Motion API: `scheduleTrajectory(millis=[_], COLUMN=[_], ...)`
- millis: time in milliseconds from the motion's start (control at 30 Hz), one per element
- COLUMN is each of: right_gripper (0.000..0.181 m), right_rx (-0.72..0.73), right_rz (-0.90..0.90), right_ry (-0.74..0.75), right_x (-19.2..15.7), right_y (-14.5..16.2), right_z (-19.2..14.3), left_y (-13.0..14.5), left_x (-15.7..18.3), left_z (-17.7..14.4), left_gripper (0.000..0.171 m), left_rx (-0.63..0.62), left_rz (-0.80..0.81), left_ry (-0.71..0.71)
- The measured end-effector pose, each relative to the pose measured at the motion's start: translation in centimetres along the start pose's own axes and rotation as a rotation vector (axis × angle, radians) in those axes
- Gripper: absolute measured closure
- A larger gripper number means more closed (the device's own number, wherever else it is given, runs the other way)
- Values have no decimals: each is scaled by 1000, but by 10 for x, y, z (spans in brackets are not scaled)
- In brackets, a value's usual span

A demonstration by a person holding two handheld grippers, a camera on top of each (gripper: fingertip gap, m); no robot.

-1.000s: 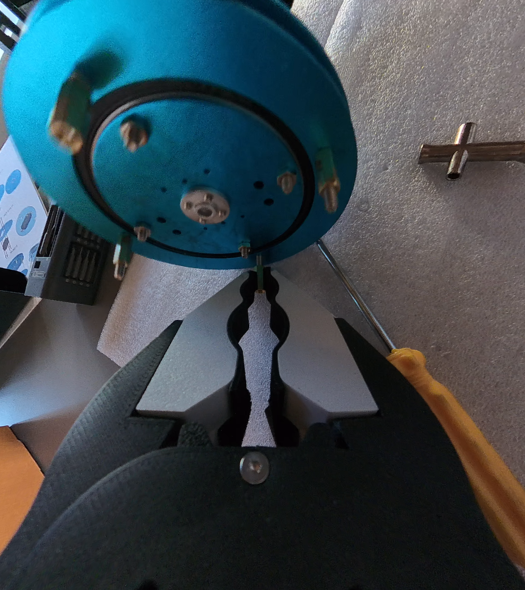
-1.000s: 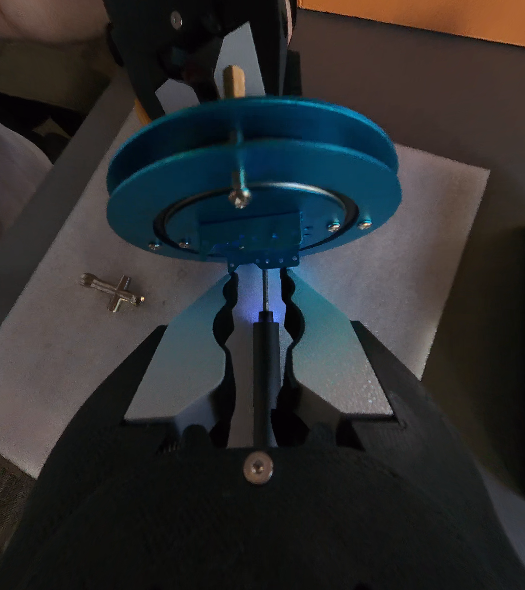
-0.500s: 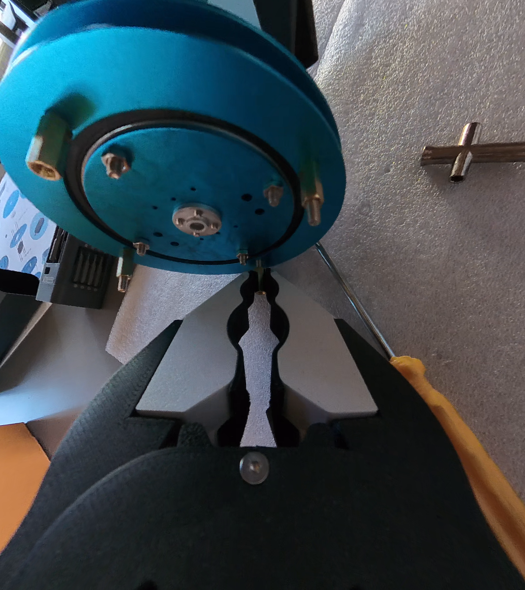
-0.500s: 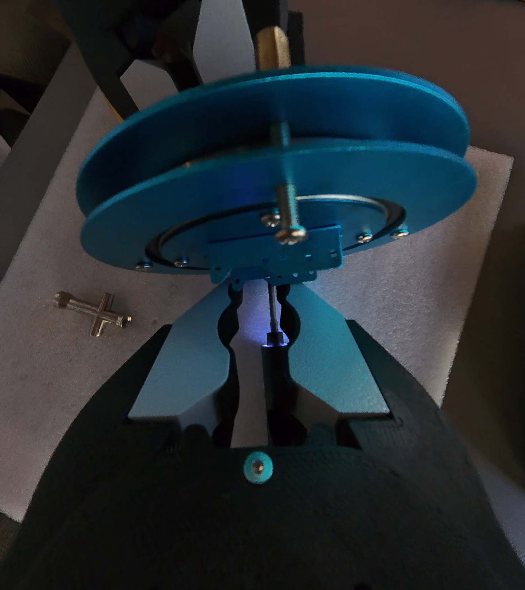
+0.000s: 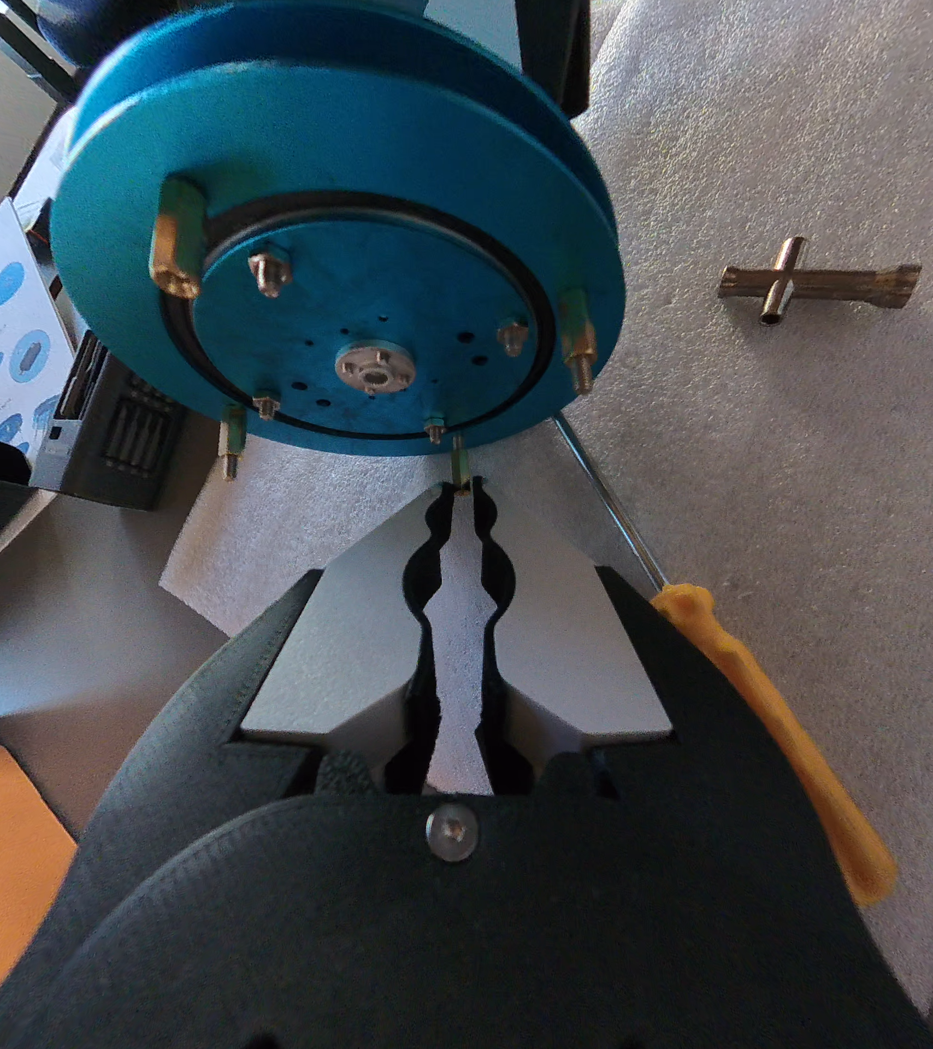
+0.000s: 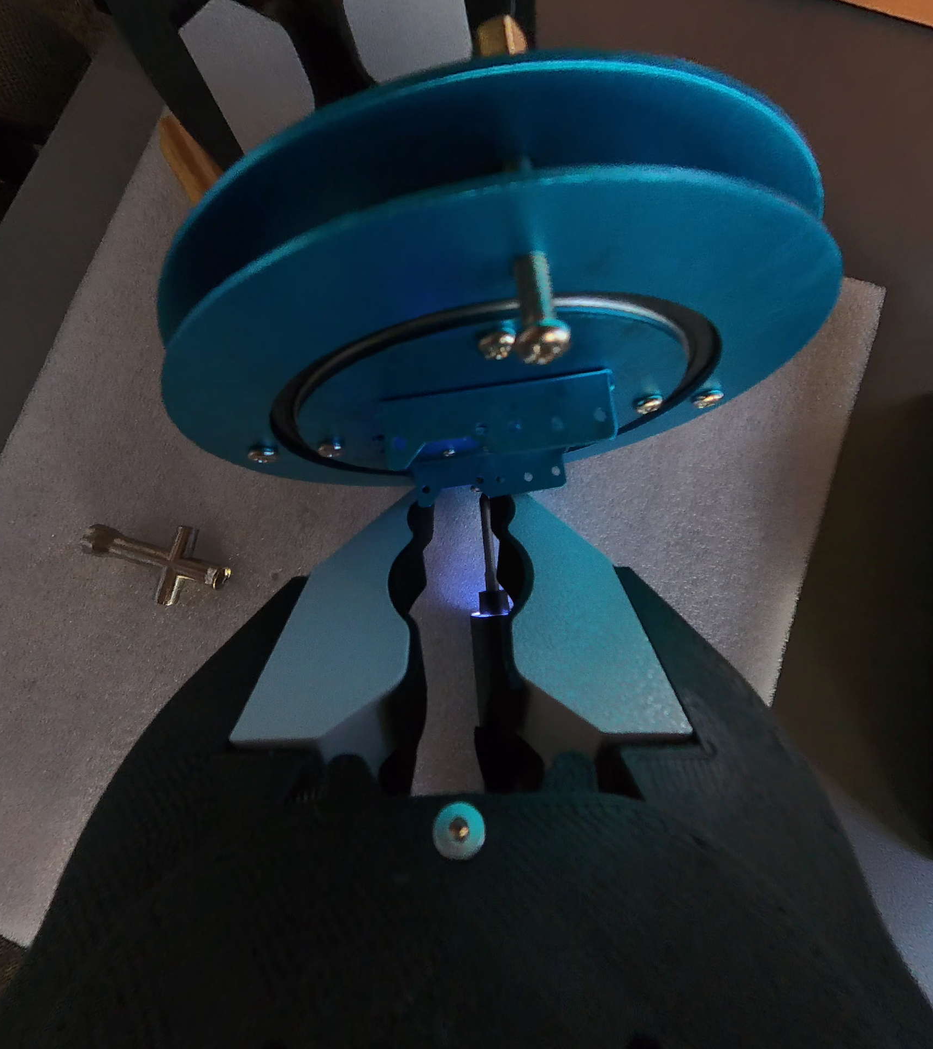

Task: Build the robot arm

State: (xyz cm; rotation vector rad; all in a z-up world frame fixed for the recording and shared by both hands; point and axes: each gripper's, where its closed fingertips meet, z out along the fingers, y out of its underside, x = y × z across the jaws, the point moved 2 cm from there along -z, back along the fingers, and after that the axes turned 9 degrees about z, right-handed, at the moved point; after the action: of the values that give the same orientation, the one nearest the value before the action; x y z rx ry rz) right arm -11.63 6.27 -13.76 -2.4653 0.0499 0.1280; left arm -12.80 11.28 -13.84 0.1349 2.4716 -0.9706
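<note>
Centrally, a blue double-disc assembly (image 5: 339, 187) is held above the white foam mat (image 5: 793, 454). The left gripper (image 5: 461, 488), nearly closed, pinches a brass standoff (image 5: 459, 465) at the lower rim. The right gripper (image 6: 467, 505) clamps a black precision screwdriver (image 6: 490, 641), its bit meeting the blue bracket (image 6: 498, 420). A cross wrench (image 5: 810, 281) and yellow-handled screwdriver (image 5: 765, 726) lie on the mat.

Left tongs (image 5: 461, 488) pinched nearly closed; right tongs (image 6: 467, 502) clamped, narrow gap.
</note>
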Motion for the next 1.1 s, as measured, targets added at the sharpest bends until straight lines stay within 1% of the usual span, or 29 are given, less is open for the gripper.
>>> scheduleTrajectory(millis=[233, 367, 500, 567, 667, 733, 1000, 1033, 1100], right_gripper=[163, 163, 163, 163, 157, 150, 150, 150, 150], right_rx=[-10, -14, -14, -13, -2, 13, 23, 51, 102], right_rz=[-8, -4, -3, -3, 1, 8, -8, -2, 11], right_ry=[8, 6, 12, 14, 18, 19, 21, 10, -62], right_x=[0, 0, 0, 0, 1, 2, 4, 4, -4], right_y=[-1, -1, 0, 0, 0, 0, 11, 8, -6], right_z=[0, 1, 1, 1, 0, -3, -25, -30, -34], left_y=[-2, -5, -5, -5, -4, -4, -2, -1, -1], left_x=[-2, -2, -2, -2, -2, -2, -1, -1, 0], left_z=[4, 7, 8, 8, 8, 8, 9, 9, 10], left_gripper=[167, 167, 167, 167, 167, 167, 167, 167, 168], left_rx=[-6, -14, 0, -3, -10, -7, -20, -26, -39], left_rz=[9, 47, 37, 60, 88, 86, 99, 105, 124], left_ry=[22, 13, 3, -9, -29, -32, -38, -40, -46])
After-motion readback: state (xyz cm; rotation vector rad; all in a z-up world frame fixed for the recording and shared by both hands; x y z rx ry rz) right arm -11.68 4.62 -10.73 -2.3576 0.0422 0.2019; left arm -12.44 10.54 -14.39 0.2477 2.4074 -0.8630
